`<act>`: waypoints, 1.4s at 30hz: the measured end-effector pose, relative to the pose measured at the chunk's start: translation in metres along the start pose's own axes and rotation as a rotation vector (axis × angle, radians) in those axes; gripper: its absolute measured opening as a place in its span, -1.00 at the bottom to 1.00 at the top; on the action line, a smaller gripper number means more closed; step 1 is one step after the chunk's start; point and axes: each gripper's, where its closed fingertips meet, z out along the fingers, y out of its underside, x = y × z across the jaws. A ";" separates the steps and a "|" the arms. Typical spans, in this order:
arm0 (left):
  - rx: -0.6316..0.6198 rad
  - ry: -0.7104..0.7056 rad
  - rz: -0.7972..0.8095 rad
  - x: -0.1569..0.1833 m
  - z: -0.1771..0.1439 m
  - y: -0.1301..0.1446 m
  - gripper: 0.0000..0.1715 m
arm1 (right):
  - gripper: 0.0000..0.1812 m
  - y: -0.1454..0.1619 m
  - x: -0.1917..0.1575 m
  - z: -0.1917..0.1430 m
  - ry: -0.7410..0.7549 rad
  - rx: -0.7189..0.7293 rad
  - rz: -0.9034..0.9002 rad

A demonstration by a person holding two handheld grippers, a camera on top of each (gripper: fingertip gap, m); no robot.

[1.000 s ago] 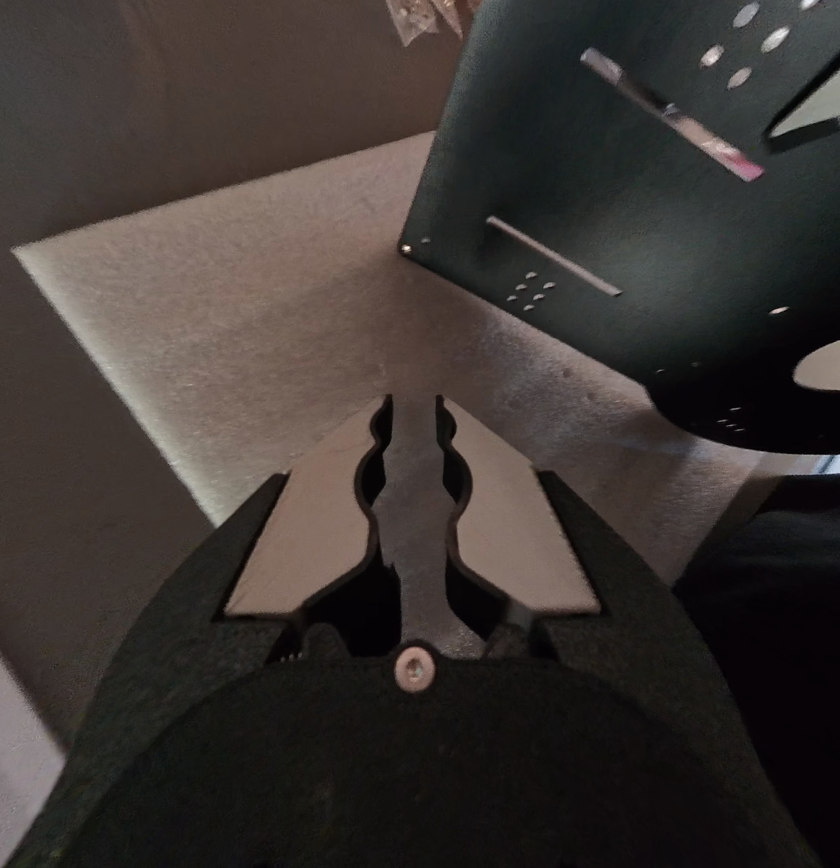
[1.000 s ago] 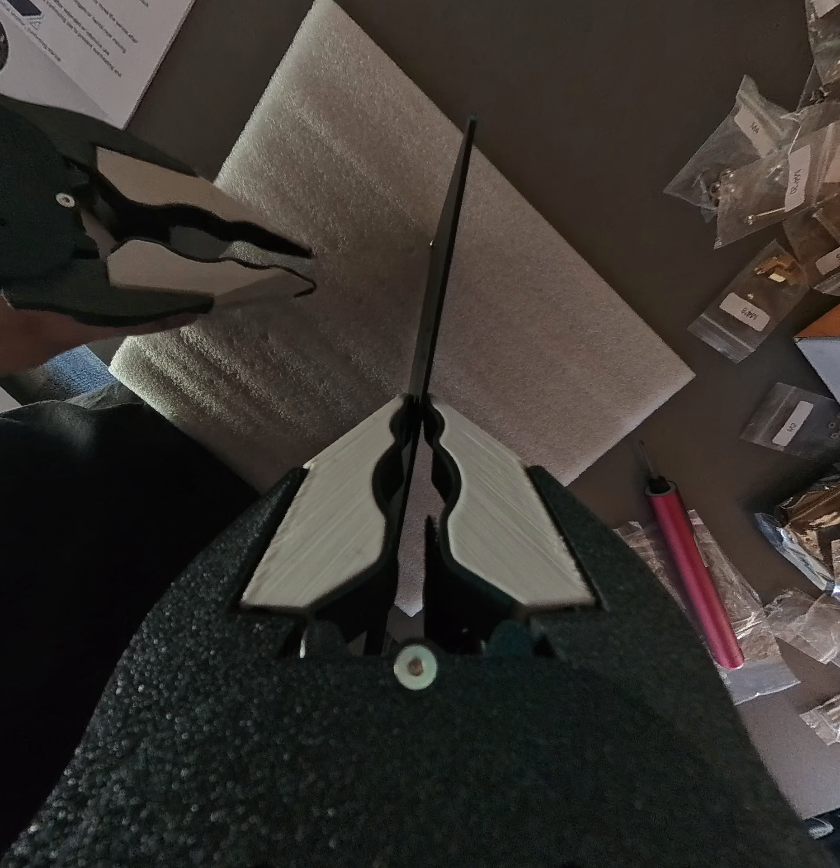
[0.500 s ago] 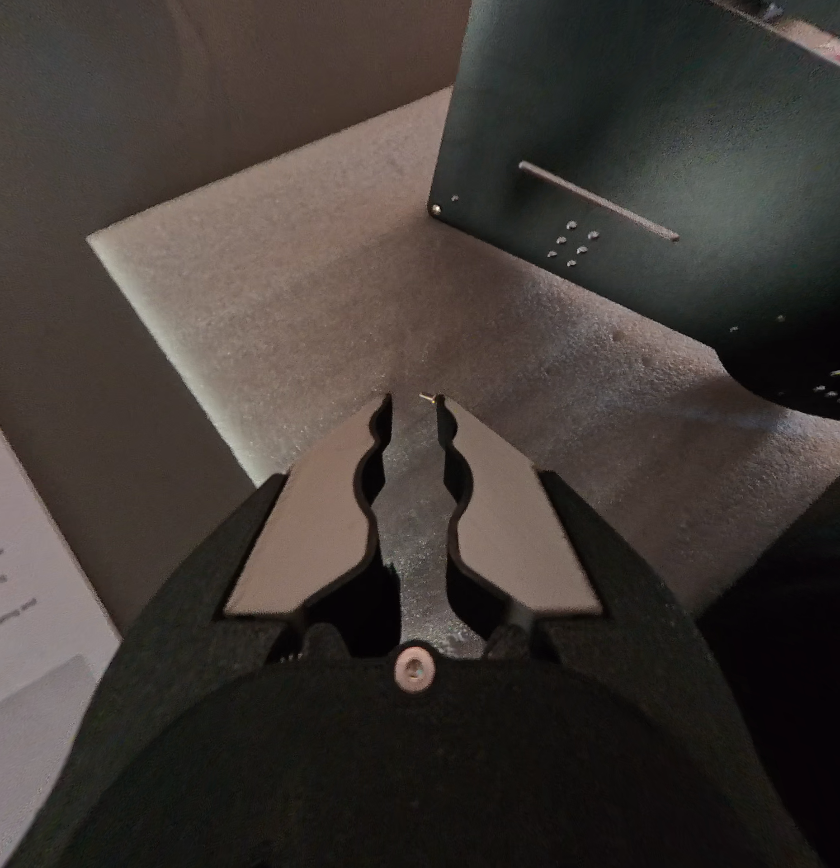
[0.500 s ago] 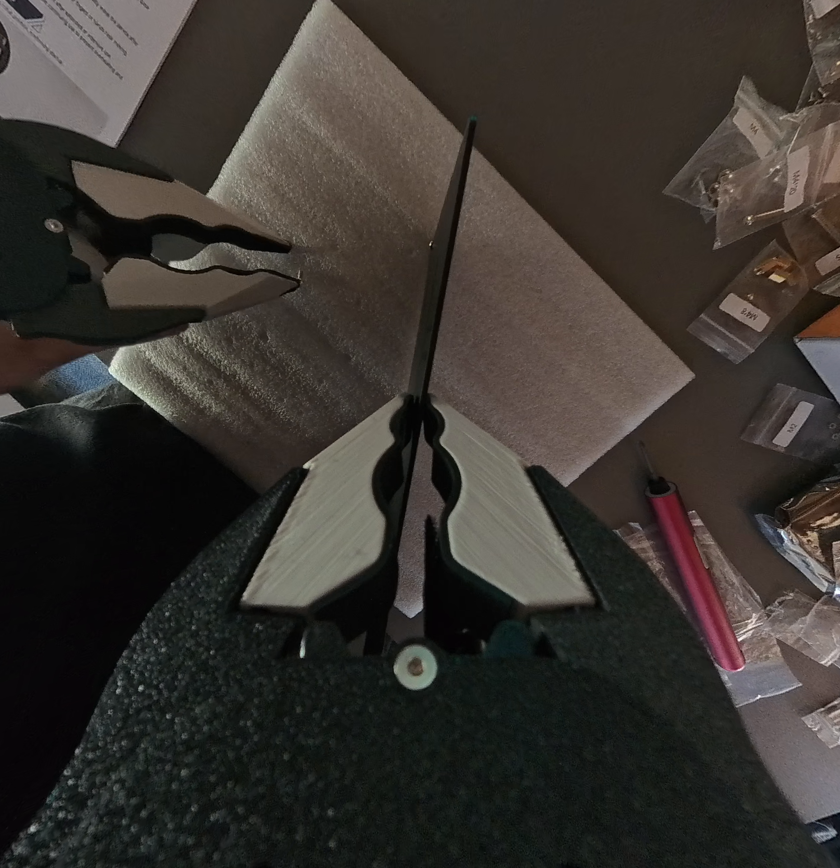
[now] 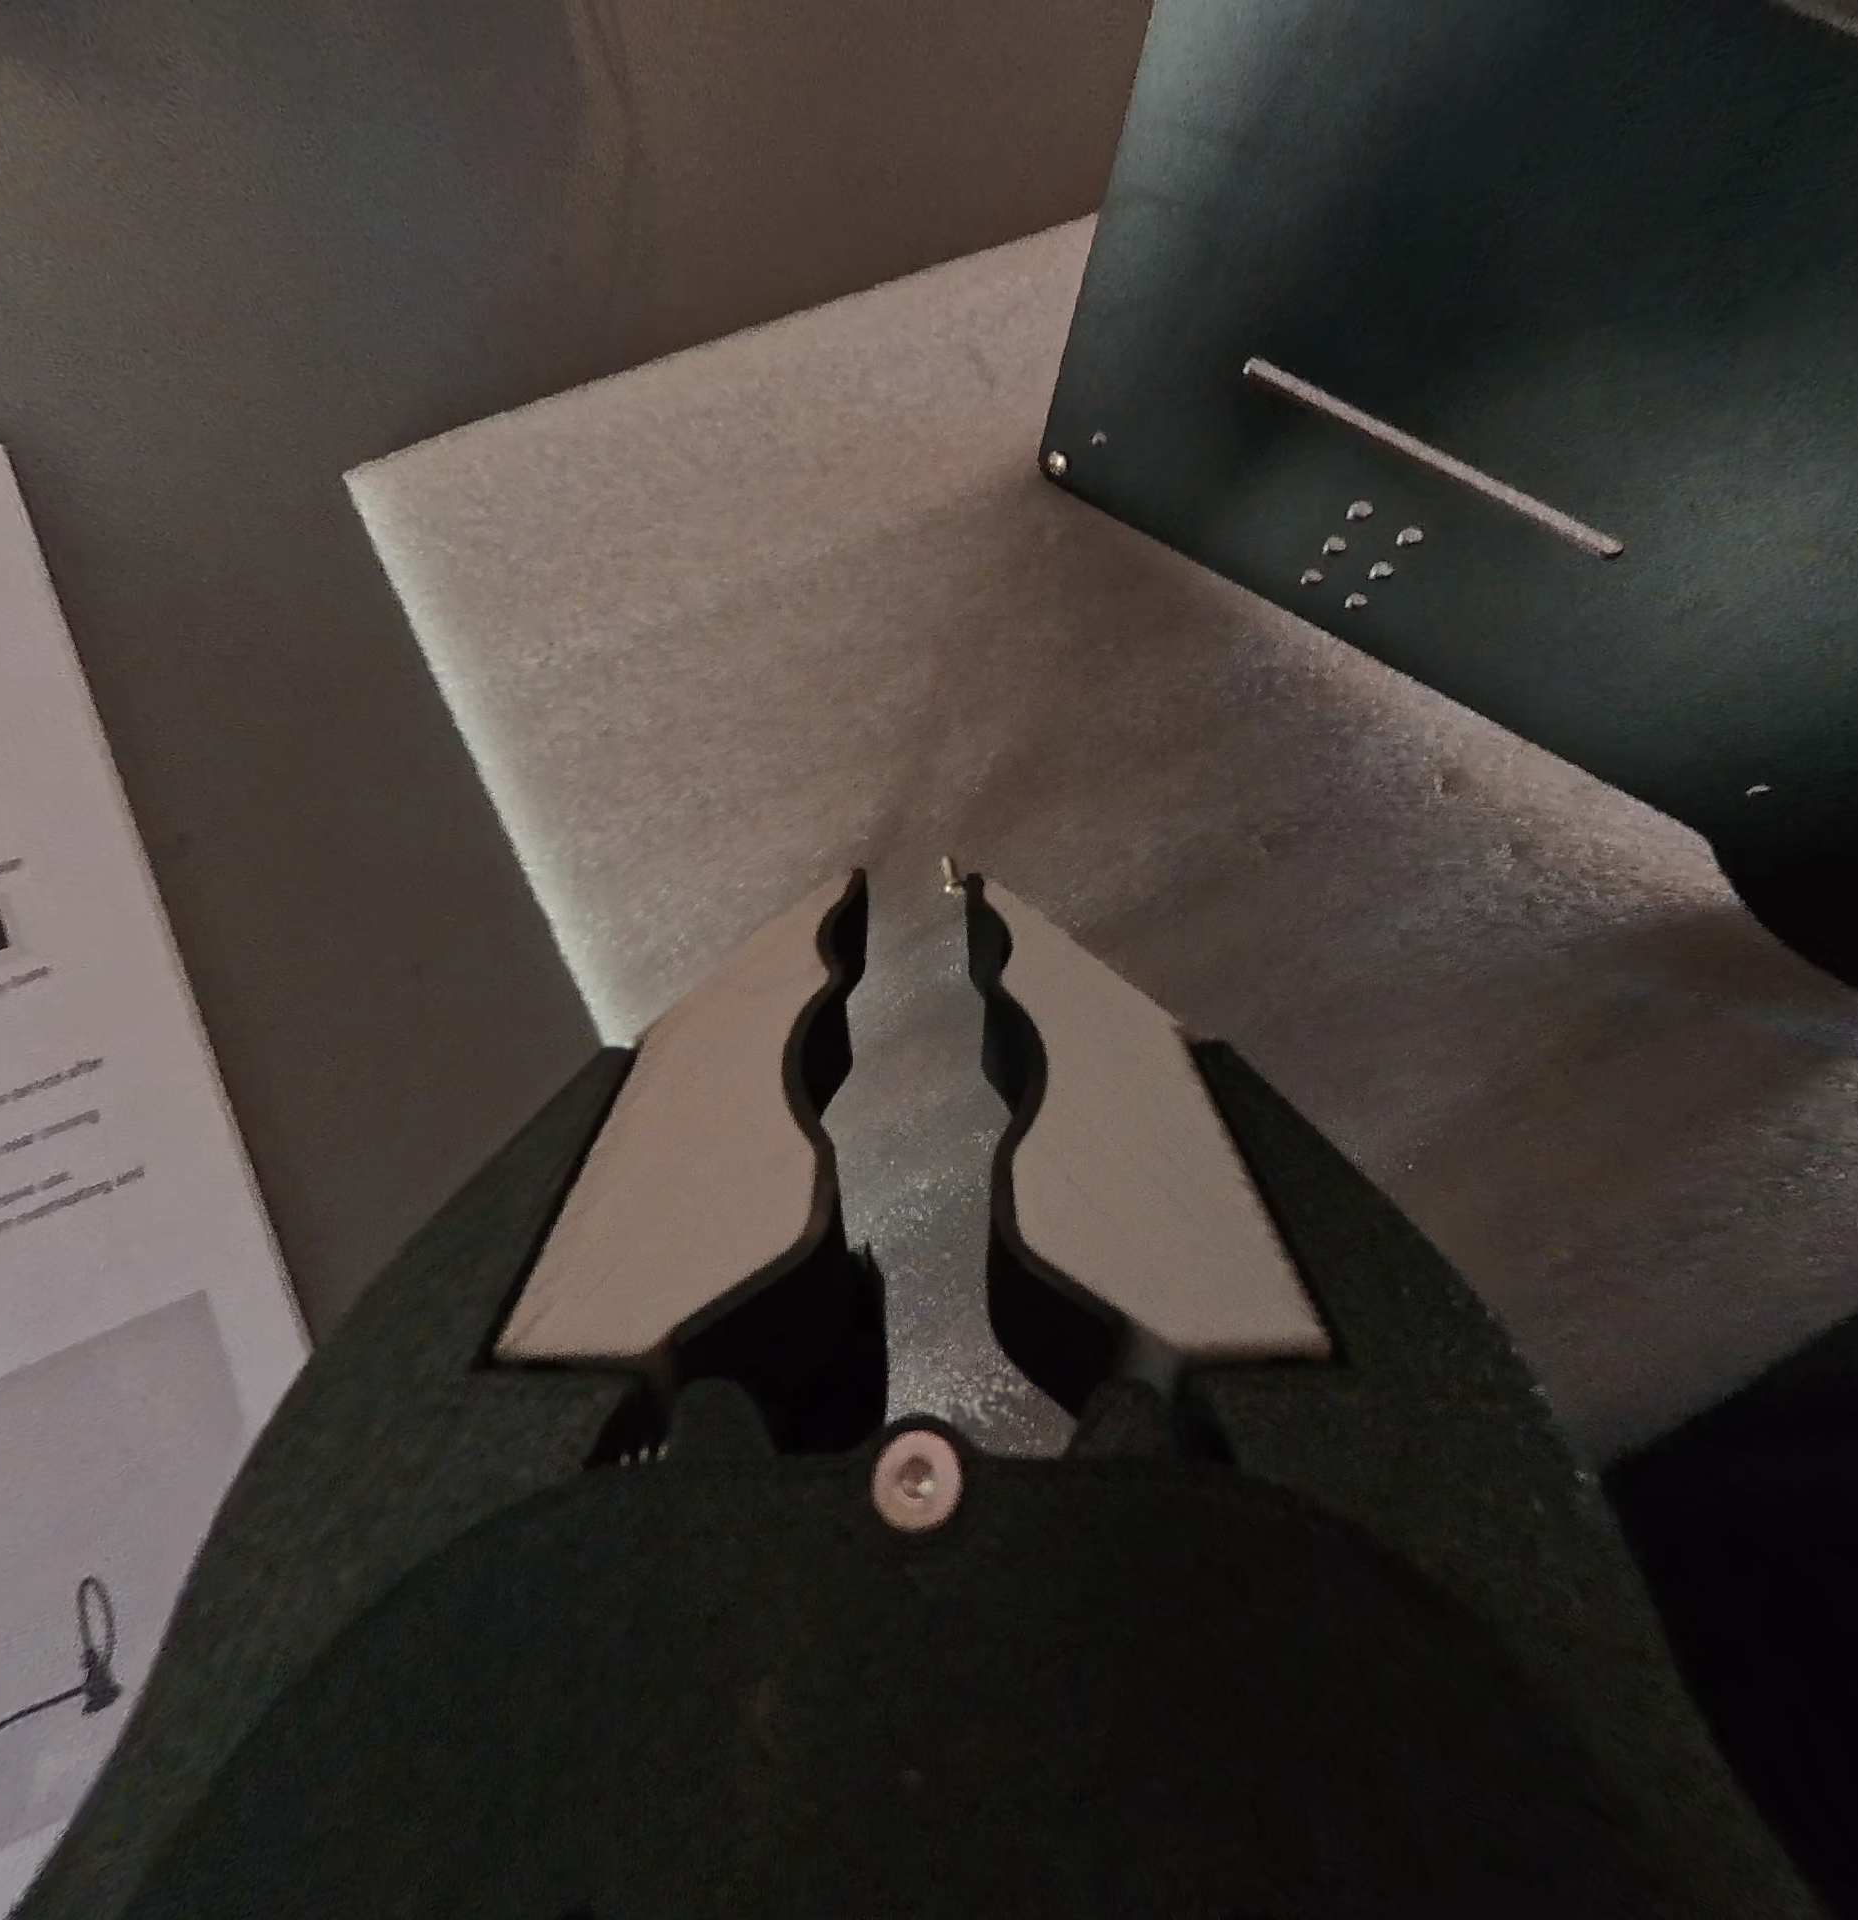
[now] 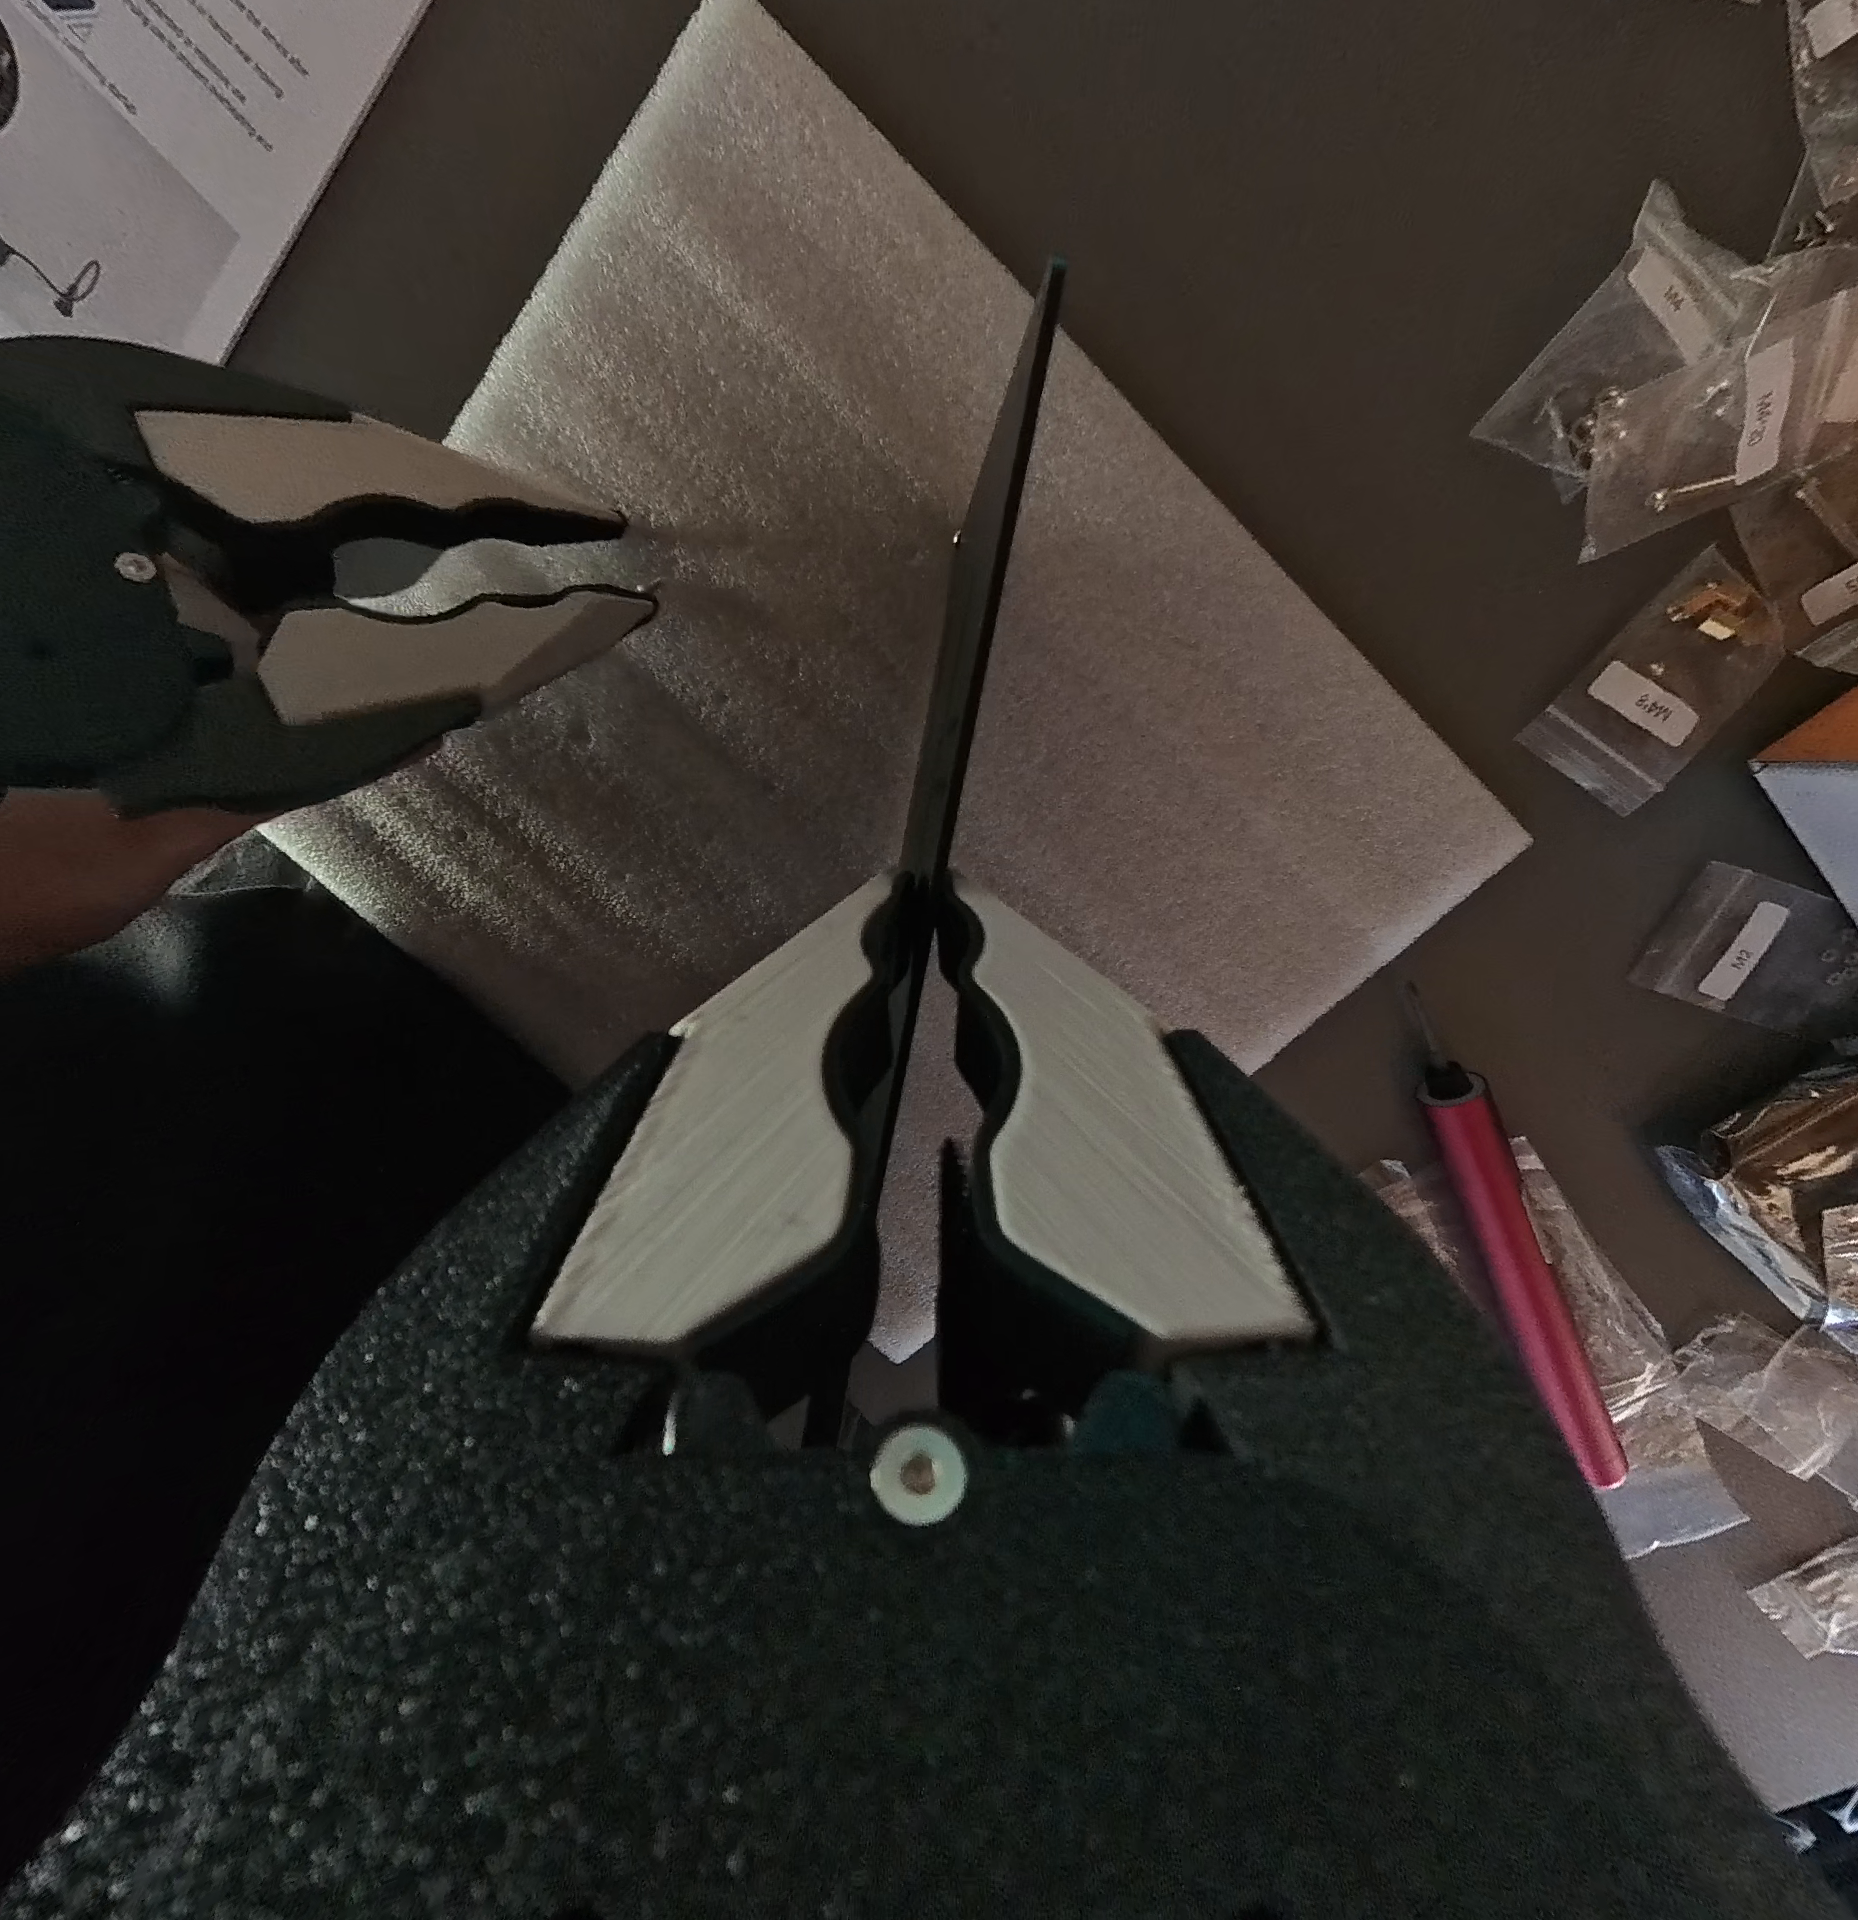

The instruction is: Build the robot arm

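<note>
My right gripper (image 6: 920, 883) is shut on a thin black metal plate (image 6: 998, 582), held on edge above a white foam sheet (image 6: 800, 416). In the left wrist view the plate (image 5: 1527, 364) shows its flat face at the upper right, with a slot and small holes. My left gripper (image 5: 909, 883) is open with a narrow gap and holds nothing, low over the foam sheet (image 5: 748, 623). A tiny silver screw (image 5: 948, 871) sits right at its right fingertip; I cannot tell whether they touch. The left gripper also shows in the right wrist view (image 6: 634, 556), left of the plate.
Printed paper sheets lie at the left (image 5: 52, 987) and far left (image 6: 125, 135). A pink-handled screwdriver (image 6: 1517, 1278) and several clear bags of hardware (image 6: 1683, 364) lie on the dark table at the right. A box corner (image 6: 1839, 821) is at the right edge. Tip to tip, the grippers are about 15 centimeters apart.
My left gripper has shifted and turned, so the paper sheet and the tiny screw have come into its view. The right gripper and the plate have stayed still.
</note>
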 end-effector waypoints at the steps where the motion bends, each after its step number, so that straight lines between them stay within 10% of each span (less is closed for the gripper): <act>1: -0.001 -0.008 0.009 -0.001 -0.001 0.001 -0.79 | -0.98 0.000 0.000 0.000 0.000 0.000 0.000; 23: 0.034 0.010 0.167 0.002 -0.004 -0.005 -0.97 | -0.97 0.000 0.000 0.000 0.002 -0.005 -0.004; 33: 0.521 0.167 0.167 0.022 -0.042 -0.133 -0.98 | -0.98 0.000 0.000 0.001 0.000 0.002 0.006; 42: 0.554 0.102 0.126 0.038 -0.019 -0.153 -0.98 | -0.98 -0.001 -0.001 0.001 0.004 -0.002 -0.008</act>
